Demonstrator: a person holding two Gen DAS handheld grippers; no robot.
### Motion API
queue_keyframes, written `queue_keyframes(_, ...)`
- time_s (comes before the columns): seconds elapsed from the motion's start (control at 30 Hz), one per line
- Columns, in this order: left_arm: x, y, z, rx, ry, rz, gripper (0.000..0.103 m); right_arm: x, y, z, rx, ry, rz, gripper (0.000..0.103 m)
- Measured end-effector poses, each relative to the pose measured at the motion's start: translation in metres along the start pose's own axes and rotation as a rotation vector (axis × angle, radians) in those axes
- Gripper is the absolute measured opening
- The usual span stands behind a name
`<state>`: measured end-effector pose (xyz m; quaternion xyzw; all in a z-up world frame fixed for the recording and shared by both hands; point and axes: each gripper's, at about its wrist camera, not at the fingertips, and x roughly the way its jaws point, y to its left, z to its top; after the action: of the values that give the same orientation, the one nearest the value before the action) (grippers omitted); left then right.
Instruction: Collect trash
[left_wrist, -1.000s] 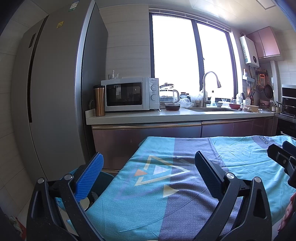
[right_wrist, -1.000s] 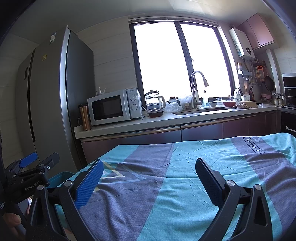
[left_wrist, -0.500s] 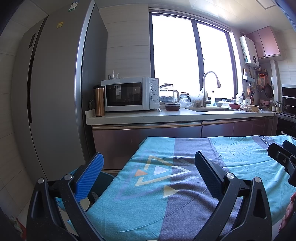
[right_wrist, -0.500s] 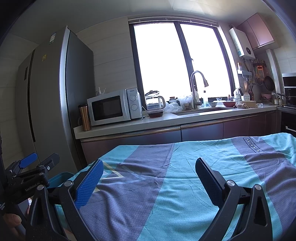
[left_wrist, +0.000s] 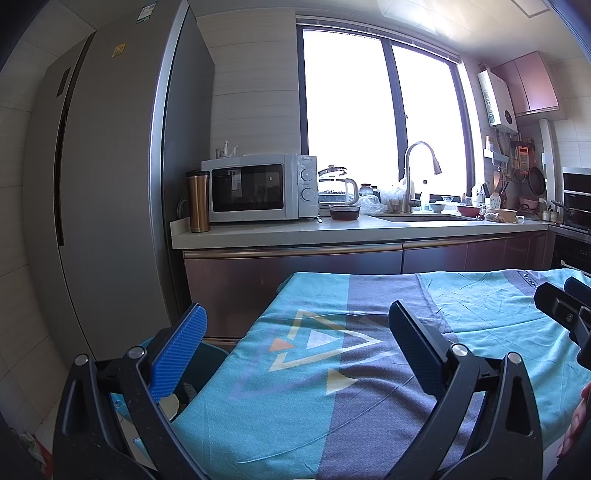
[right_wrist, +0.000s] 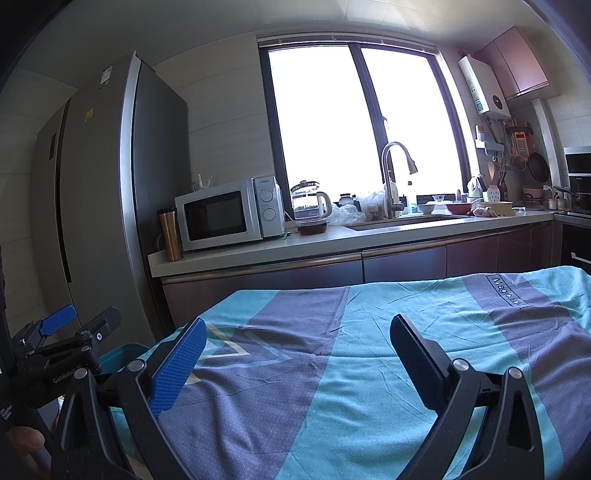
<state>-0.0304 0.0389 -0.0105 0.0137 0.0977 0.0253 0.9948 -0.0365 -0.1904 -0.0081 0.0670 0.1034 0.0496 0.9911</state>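
My left gripper (left_wrist: 295, 332) is open and empty, held above the left end of a table covered with a teal and purple cloth (left_wrist: 332, 387). My right gripper (right_wrist: 295, 347) is open and empty, held above the middle of the same cloth (right_wrist: 369, 369). A teal bin (left_wrist: 207, 358) stands on the floor beside the table's left edge, with some pale rubbish (left_wrist: 170, 404) showing inside it; the bin also shows in the right wrist view (right_wrist: 118, 354). I see no loose trash on the cloth. The left gripper also shows in the right wrist view (right_wrist: 79, 321).
A tall grey fridge (left_wrist: 110, 203) stands at the left. Behind the table runs a kitchen counter (left_wrist: 332, 229) with a microwave (left_wrist: 258, 188), a copper tumbler (left_wrist: 197, 201), a glass kettle (left_wrist: 336, 190), a sink tap (left_wrist: 417, 173) and dishes.
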Motion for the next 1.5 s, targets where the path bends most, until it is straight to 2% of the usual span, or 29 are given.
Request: queue_keyframes(1.5, 0.01, -0.011, -0.004, 0.027, 0.025, 0.004, 0.097, 0.006, -0.014, -0.004, 0.033, 0.018, -0.003, 0.096)
